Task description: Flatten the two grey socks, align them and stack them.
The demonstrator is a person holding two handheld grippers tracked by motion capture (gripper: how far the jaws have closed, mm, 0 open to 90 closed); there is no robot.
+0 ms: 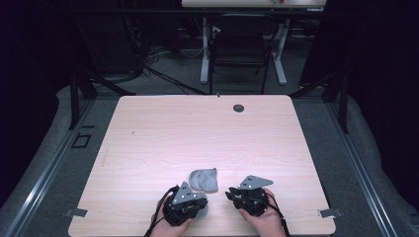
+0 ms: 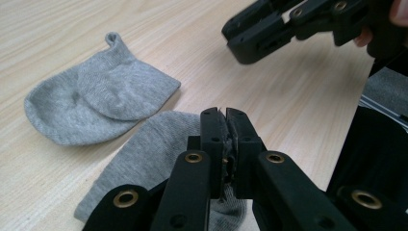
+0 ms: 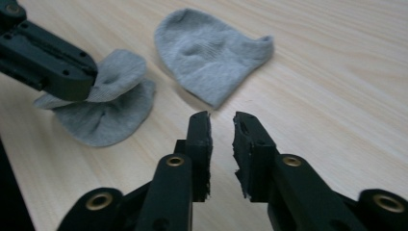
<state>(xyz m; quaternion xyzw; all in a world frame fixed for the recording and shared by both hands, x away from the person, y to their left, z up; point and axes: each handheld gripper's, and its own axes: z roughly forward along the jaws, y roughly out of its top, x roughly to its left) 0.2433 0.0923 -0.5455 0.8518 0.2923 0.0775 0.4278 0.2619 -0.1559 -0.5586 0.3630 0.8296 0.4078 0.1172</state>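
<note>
Right gripper view: left tongs (image 3: 89, 79) clench near sock (image 3: 108, 103); right tongs (image 3: 221, 120) released, empty.

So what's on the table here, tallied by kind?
Grey socks: 2, one lying flat, one pinched in the left gripper.
Grippers: 2, counting the right gripper, nothing between its fingers.
Total: 4.

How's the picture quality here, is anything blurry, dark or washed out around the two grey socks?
High view: dark surroundings, table brightly lit, socks small and soft. Left gripper view: the flat sock is sharp, the left gripper close and slightly soft. Right gripper view: the pinched sock is mildly blurred; no glare.
</note>
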